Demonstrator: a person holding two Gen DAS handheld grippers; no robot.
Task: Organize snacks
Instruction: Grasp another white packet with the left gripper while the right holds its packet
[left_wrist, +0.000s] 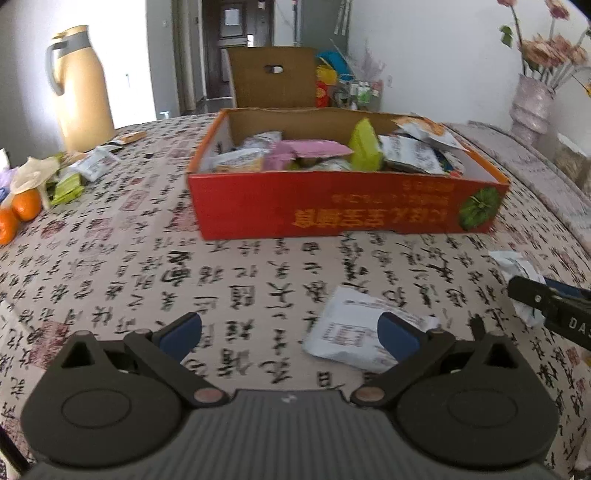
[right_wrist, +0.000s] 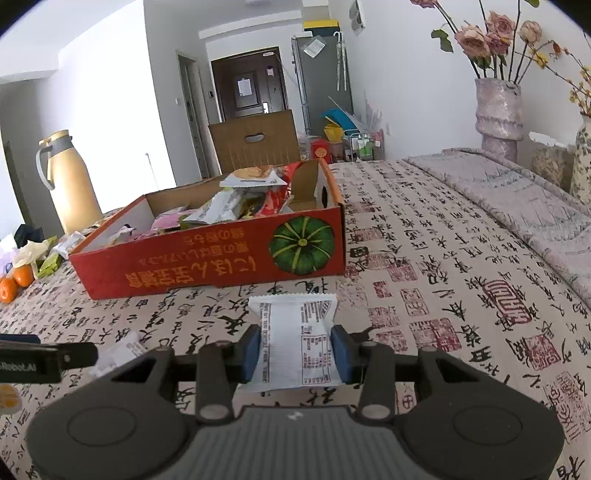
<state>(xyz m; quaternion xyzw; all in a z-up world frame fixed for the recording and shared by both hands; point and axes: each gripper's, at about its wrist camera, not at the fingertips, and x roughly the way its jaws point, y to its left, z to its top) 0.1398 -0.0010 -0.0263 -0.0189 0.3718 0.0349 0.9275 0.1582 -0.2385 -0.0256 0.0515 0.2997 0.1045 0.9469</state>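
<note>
At the far left of the table, two oranges (right_wrist: 14, 282) lie beside a small heap of loose wrappers and green packets (left_wrist: 68, 188), with a tall yellow thermos jug (right_wrist: 70, 181) standing behind them. The table is covered by a cloth printed with black calligraphy and red seals (right_wrist: 443, 295). Moving right, the left gripper (left_wrist: 290, 338) hangs over this cloth with its blue-padded fingers spread wide and nothing between them; a white snack packet (left_wrist: 347, 332) lies flat on the cloth just ahead of its right finger, partly hidden by that pad. Beyond it, near the middle of the table, sits an open red cardboard box (left_wrist: 332, 210) printed with a green pumpkin, already crowded with snack packets in pink, yellow-green, white and orange. A brown cardboard carton (right_wrist: 255, 146) stands behind the red box. Further right, the right gripper (right_wrist: 295, 352) is clamped on a white snack packet with printed tables (right_wrist: 295, 339), its two blue pads pressing the packet's sides; the packet stands between the fingers above the cloth, short of the box's near wall. In the left wrist view that gripper's tip shows at the right edge with white wrapper around it. At the far right, a pale textured vase (right_wrist: 498, 114) holds dried pink roses beside a folded grey cloth (right_wrist: 517, 195).
</note>
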